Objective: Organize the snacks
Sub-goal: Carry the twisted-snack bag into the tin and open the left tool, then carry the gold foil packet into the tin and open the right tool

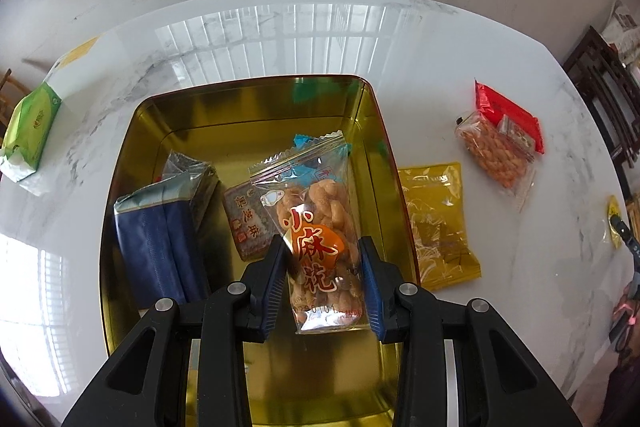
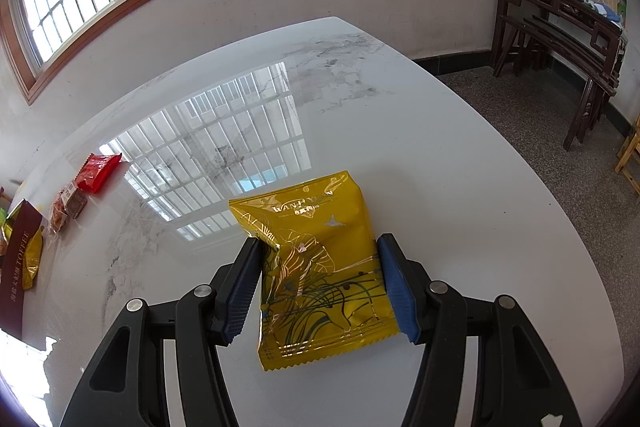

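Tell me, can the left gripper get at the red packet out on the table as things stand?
Probably not yet: the left gripper is shut on the twist-snack bag over the gold tin. The red packet lies uncovered beyond.

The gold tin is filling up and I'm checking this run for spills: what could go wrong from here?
1. The left claw pinches the clear twist-snack bag over the gold tin; dropped now, it may land on the dark sesame bar instead of the bare floor.
2. The right claw squeezes the yellow packet at its sides, so the contents might get crushed.
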`<state>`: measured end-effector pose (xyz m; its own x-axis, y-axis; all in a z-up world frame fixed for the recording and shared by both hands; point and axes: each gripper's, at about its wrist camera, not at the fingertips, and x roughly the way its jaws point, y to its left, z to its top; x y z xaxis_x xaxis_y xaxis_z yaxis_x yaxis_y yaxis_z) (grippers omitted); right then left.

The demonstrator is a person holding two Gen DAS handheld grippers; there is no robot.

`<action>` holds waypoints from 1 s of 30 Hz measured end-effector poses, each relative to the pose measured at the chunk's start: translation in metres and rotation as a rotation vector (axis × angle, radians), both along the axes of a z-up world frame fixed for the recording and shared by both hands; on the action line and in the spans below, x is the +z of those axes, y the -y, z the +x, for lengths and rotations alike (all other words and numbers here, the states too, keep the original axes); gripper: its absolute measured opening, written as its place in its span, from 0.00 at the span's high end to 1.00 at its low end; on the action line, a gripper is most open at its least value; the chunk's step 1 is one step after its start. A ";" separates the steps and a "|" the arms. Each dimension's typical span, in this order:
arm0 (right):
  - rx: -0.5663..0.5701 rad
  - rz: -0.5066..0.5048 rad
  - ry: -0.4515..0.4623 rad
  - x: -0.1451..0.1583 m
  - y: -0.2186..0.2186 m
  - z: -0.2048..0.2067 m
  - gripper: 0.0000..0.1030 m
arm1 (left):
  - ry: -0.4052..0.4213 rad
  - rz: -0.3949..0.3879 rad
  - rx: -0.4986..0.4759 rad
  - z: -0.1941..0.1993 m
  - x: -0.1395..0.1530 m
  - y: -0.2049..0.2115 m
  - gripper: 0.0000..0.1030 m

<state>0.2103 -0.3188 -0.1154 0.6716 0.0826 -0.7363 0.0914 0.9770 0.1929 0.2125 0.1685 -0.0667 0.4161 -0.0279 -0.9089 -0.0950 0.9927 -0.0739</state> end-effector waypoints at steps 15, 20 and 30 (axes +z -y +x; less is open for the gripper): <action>0.001 -0.003 -0.001 -0.001 0.000 -0.001 0.44 | 0.043 0.076 -0.034 -0.009 0.008 0.018 0.63; 0.002 -0.002 0.000 -0.001 0.000 -0.001 0.44 | 0.140 0.134 -0.012 -0.039 0.027 0.031 0.63; 0.020 -0.055 -0.013 0.000 -0.012 -0.004 0.45 | 0.250 0.140 0.073 -0.102 0.053 0.030 0.63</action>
<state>0.2068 -0.3064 -0.1157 0.6605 0.0552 -0.7488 0.0734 0.9878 0.1376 0.1104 0.1383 -0.0133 0.6237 0.1290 -0.7710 -0.1631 0.9861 0.0330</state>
